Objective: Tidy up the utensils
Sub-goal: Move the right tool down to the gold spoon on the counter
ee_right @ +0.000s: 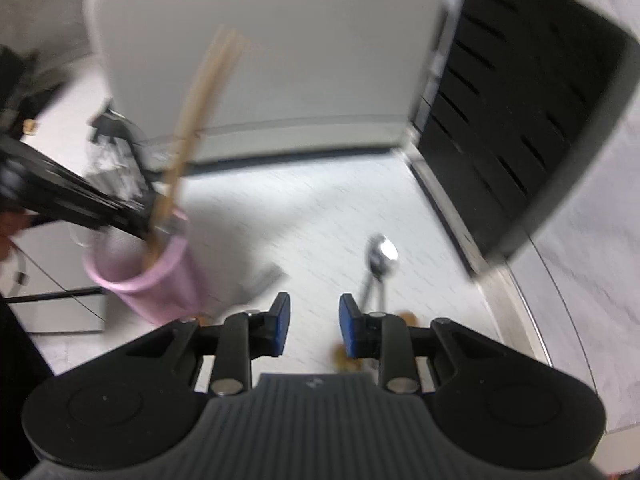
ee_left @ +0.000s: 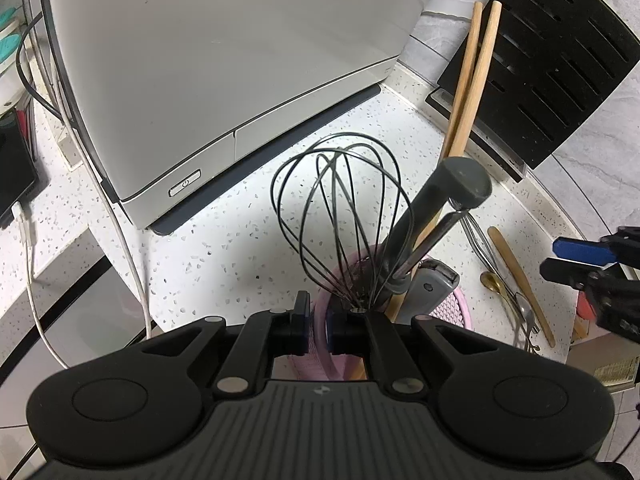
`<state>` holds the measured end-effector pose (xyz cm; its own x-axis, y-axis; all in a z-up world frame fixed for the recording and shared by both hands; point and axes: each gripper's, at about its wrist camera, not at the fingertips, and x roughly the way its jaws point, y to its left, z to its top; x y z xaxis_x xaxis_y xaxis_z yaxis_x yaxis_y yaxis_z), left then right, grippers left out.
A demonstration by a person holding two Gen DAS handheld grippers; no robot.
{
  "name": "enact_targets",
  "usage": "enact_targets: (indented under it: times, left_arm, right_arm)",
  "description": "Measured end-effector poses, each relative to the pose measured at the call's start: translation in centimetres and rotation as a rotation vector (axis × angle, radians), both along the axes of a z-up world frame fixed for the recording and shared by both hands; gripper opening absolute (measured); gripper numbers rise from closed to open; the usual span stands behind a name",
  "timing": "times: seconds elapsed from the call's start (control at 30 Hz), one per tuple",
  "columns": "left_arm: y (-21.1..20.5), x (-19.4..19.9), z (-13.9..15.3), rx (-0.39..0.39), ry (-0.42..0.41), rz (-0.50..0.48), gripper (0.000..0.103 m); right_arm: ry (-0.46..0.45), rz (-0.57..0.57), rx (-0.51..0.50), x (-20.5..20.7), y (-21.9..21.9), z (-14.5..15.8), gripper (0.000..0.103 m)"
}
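Note:
My left gripper is shut on the near rim of a pink mesh utensil holder. In the holder stand a black wire whisk, a grey-handled tool and two wooden chopsticks. To its right a wooden stick, a gold spoon and silver cutlery lie loose on the speckled counter. The right gripper is open with nothing between its blue pads, hovering over the counter to the right of the holder. A silver spoon lies just ahead of it. The right wrist view is blurred.
A large white appliance stands behind the holder. A black slotted rack leans at the back right by the wall. White and black cables and a phone are at the left. The counter edge curves along the right.

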<state>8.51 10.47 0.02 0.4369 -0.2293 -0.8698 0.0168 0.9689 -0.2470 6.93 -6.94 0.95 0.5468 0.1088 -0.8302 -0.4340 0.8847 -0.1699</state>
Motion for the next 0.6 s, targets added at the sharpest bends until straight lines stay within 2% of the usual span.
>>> enact_targets:
  times: [0.23,0.4,0.6]
  left_arm:
    - [0.1,0.1,-0.1,-0.001,0.000,-0.005,0.008]
    - [0.1,0.2,-0.1,-0.001,0.000,-0.005,0.008]
    - [0.0,0.2,-0.1,0.001,0.000,-0.005,0.008]
  right_arm:
    - [0.098,-0.076,-0.031,1.6,-3.2,-3.7,0.025]
    - [0.161,-0.065,-0.063,1.2,-3.1,-6.1,0.025]
    - [0.189,-0.062,-0.060,1.5,-2.9,-7.1,0.025]
